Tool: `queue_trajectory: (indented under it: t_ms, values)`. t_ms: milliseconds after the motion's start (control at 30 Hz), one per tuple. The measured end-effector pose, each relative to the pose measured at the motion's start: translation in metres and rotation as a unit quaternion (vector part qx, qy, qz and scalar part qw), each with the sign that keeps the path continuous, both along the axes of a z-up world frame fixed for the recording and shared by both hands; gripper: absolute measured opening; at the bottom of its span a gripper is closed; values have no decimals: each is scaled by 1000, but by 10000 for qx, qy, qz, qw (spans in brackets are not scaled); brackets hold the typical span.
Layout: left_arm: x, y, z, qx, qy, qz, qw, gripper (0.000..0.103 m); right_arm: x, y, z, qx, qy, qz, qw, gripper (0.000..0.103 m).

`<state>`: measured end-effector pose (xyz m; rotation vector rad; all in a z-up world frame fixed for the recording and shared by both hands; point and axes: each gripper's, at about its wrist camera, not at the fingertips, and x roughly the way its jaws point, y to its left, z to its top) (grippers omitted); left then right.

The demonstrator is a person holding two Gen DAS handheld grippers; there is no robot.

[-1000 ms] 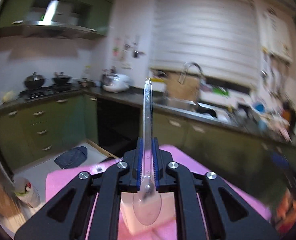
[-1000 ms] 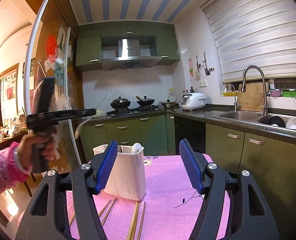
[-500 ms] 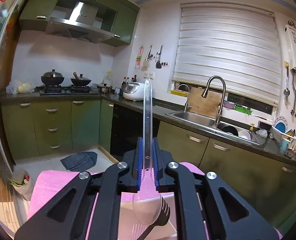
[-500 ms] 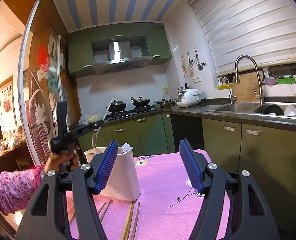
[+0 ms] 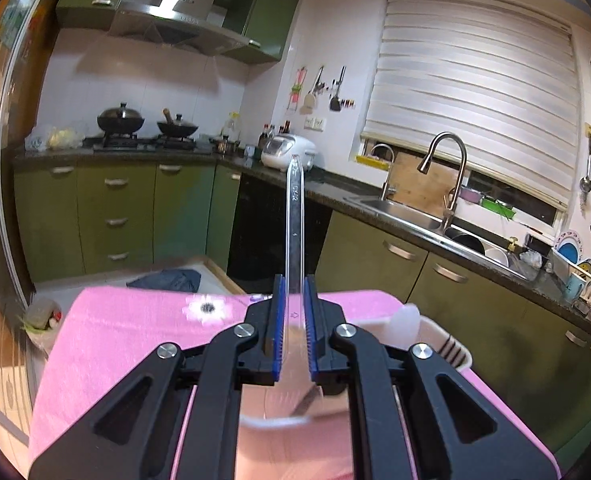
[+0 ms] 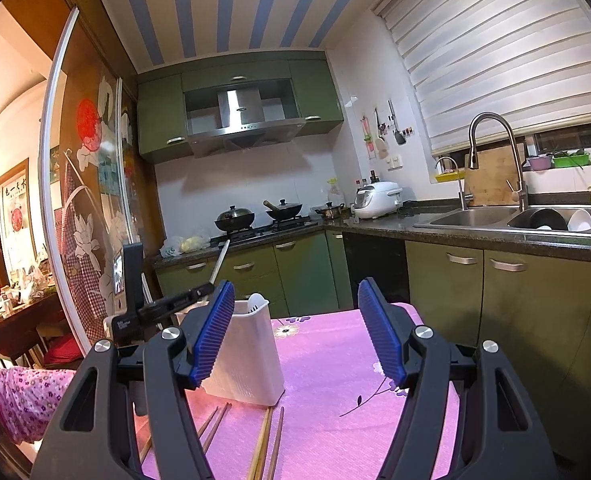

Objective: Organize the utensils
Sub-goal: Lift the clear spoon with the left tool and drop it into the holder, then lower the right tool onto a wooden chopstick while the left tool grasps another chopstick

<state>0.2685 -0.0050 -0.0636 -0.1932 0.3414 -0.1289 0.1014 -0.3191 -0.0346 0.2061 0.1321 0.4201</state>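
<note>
My left gripper (image 5: 293, 332) pinched a clear plastic spoon (image 5: 294, 216), handle up, bowl over the white utensil holder (image 6: 247, 354) on the pink tablecloth (image 6: 327, 360). My right gripper (image 6: 295, 332) hung level, jaws apart and empty, above loose chopsticks (image 6: 263, 444) near the table's edge.
</note>
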Motion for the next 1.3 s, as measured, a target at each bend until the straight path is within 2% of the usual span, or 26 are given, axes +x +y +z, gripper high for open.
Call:
queue_trajectory:
  t_ms: [433, 567, 633, 667, 733, 800, 833, 900, 1000, 1200, 1300]
  values:
    - [-20, -4, -4, -62, 40, -28, 10000, 9, 0, 6, 2, -117, 82, 87, 9999, 64]
    - [-30, -1, 3, -136, 1, -38, 9999, 9, 13, 20, -2, -400, 472, 230, 9978, 64]
    - [-36, 1, 8, -180, 6, -63, 9998, 11, 28, 32, -11, -708, 869, 267, 9933, 64]
    - [-39, 1, 11, -199, 32, -78, 9998, 14, 36, 39, -16, -863, 1091, 283, 9899, 64]
    - [-50, 2, 15, -199, 135, -84, 9997, 18, 61, 56, -38, -1275, 1750, 427, 9753, 59]
    - [-62, 3, 17, -194, 248, -51, 9995, 25, 87, 75, -66, -1683, 2438, 566, 9534, 58]
    - [-72, 5, 16, -199, 364, -13, 9991, 26, 99, 86, -81, -1883, 2747, 647, 9407, 54]
    - [-87, 9, 12, -231, 601, 93, 9979, 26, 117, 101, -102, -2200, 3041, 703, 9242, 48]
    - [-109, 15, -3, -177, 1027, 276, 9942, 26, 135, 119, -125, -2522, 3266, 740, 9079, 48]
    - [-135, 17, -53, 69, 2026, 490, 9780, 31, 150, 141, -140, -2808, 3388, 765, 8947, 48]
    - [-141, 17, -71, 136, 2356, 625, 9698, 31, 156, 149, -149, -3034, 3401, 666, 8876, 48]
